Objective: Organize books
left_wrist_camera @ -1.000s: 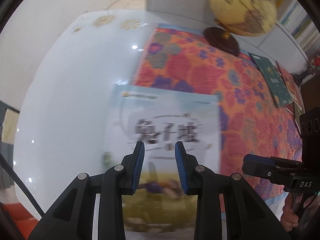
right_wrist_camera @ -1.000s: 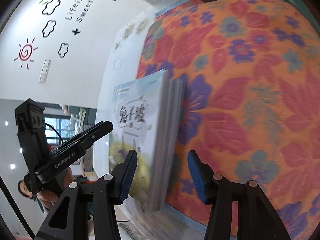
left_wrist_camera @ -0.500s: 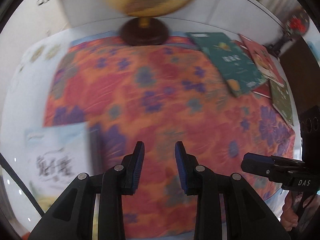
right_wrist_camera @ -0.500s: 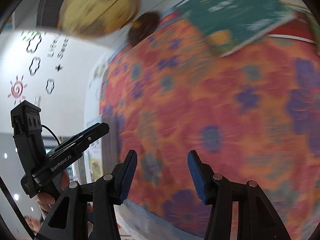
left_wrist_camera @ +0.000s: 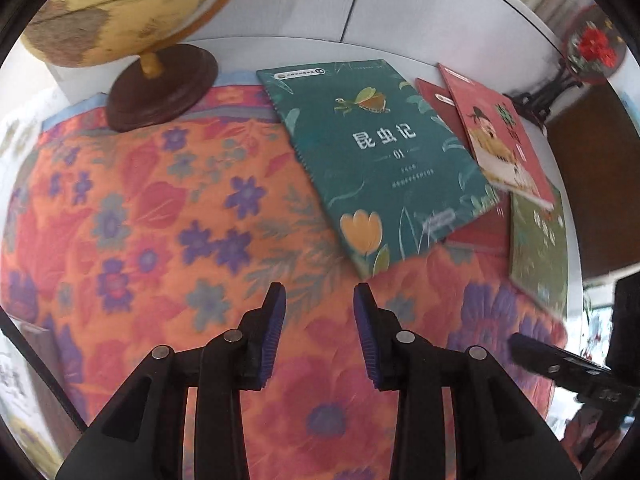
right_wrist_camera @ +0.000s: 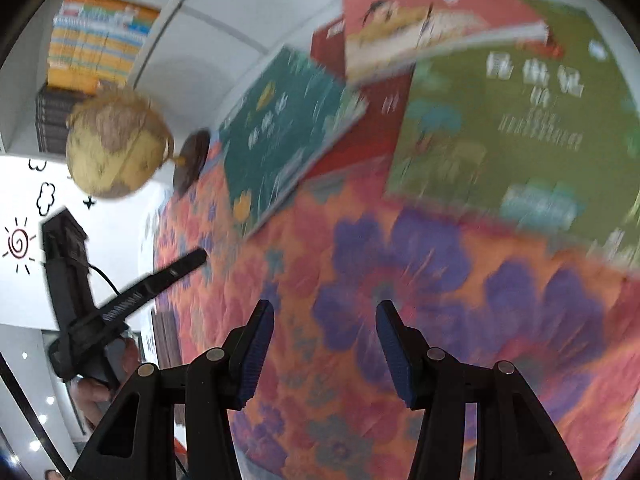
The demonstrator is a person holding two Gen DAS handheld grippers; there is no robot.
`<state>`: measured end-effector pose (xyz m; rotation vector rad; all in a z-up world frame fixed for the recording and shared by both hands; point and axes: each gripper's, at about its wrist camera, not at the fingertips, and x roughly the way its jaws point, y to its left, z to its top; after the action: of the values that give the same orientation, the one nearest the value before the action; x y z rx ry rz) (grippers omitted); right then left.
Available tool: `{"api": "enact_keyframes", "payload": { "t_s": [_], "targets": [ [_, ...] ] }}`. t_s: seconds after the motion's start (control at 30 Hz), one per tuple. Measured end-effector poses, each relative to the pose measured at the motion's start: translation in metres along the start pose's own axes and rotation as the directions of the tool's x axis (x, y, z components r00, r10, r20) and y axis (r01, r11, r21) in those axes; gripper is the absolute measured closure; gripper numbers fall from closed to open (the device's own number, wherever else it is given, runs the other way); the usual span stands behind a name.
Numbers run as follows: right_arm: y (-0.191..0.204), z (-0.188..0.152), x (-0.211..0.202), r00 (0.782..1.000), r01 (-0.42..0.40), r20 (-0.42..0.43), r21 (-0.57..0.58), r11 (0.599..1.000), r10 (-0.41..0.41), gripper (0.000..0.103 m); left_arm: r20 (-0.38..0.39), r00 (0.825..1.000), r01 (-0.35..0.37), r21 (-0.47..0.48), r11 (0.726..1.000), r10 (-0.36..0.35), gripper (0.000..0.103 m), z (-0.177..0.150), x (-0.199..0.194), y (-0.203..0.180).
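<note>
Both grippers have swung away from the pale stack, now barely glimpsed at the left edge; the left gripper [left_wrist_camera: 319, 300] has just eased its fingers wider, the right gripper [right_wrist_camera: 325, 316] gapes, both released and empty; beyond, the green book [left_wrist_camera: 380, 152] tops a scattered pile, next for collection.

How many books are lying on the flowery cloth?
4 that I can see: a teal book nearest the globe, a dark red one tucked underneath, a pinkish-red one on top of it, and an olive-green one at the far side. More might hide underneath.
</note>
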<state>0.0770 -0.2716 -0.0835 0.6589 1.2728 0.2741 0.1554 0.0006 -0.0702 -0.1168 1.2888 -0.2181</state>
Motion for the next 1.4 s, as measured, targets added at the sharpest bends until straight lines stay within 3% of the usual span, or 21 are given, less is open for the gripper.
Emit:
{"api": "enact_keyframes", "payload": {
  "t_s": [0.17, 0.23, 0.37, 0.53, 0.6, 0.7, 0.77, 0.83, 0.93, 1.03, 1.17, 1.23, 1.4],
  "targets": [
    [0.008, 0.052, -0.021, 0.987, 0.005, 0.163, -0.089, 0.996, 0.009, 0.052, 0.007, 1.000, 0.010, -0.099, 0.995, -0.009, 0.071, 0.014, 0.025, -0.004],
    [0.014, 0.073, -0.019, 0.982, -0.012, 0.186, -0.126, 0.992, 0.035, 0.051, 0.014, 1.000, 0.009, -0.135, 0.991, -0.007, 0.071, 0.017, 0.032, -0.003],
    [0.025, 0.105, 0.010, 0.979, -0.092, 0.166, -0.141, 0.986, 0.115, 0.051, 0.050, 0.999, 0.020, -0.189, 0.982, -0.010, 0.067, 0.027, 0.040, 0.001],
    [0.049, 0.123, 0.051, 0.981, 0.040, 0.194, -0.193, 0.980, -0.002, 0.052, 0.068, 0.997, 0.039, -0.194, 0.980, -0.026, 0.057, 0.038, 0.045, -0.002],
    [0.046, 0.127, 0.067, 0.990, 0.029, 0.143, -0.184, 0.982, -0.002, 0.051, 0.077, 0.997, 0.039, -0.184, 0.982, -0.026, 0.057, 0.038, 0.046, -0.004],
    [0.046, 0.122, 0.074, 0.990, -0.091, 0.090, -0.171, 0.981, 0.108, 0.051, 0.101, 0.994, 0.068, -0.173, 0.983, -0.051, 0.057, 0.034, 0.046, -0.006],
    [0.050, 0.115, 0.078, 0.990, -0.116, 0.063, -0.171, 0.978, 0.128, 0.052, 0.100, 0.990, 0.113, -0.147, 0.983, -0.099, 0.057, 0.032, 0.046, -0.007],
    [0.058, 0.105, 0.072, 0.993, -0.022, 0.109, -0.207, 0.978, 0.046, 0.053, 0.101, 0.988, 0.130, -0.132, 0.983, -0.117, 0.057, 0.028, 0.045, -0.009],
    [0.059, 0.103, 0.053, 0.979, 0.079, 0.202, -0.234, 0.969, -0.031, 0.053, 0.099, 0.987, 0.144, -0.152, 0.978, -0.130, 0.057, 0.026, 0.044, -0.005],
    [0.053, 0.113, 0.053, 0.964, 0.192, 0.224, -0.227, 0.955, -0.140, 0.052, 0.094, 0.984, 0.165, -0.168, 0.972, -0.151, 0.057, 0.027, 0.043, 0.000],
    [0.061, 0.110, 0.059, 0.966, 0.208, 0.215, -0.323, 0.923, -0.142, 0.046, 0.098, 0.983, 0.167, -0.141, 0.976, -0.154, 0.057, 0.027, 0.045, -0.004],
    [0.065, 0.110, 0.066, 0.984, 0.151, 0.140, -0.339, 0.928, -0.108, 0.038, 0.098, 0.986, 0.148, -0.122, 0.981, -0.137, 0.056, 0.028, 0.046, -0.007],
    [0.069, 0.095, 0.060, 0.987, 0.140, 0.124, -0.346, 0.928, -0.103, 0.038, 0.082, 0.977, 0.207, -0.130, 0.970, -0.197, 0.056, 0.023, 0.042, 0.005]
  ]
}}
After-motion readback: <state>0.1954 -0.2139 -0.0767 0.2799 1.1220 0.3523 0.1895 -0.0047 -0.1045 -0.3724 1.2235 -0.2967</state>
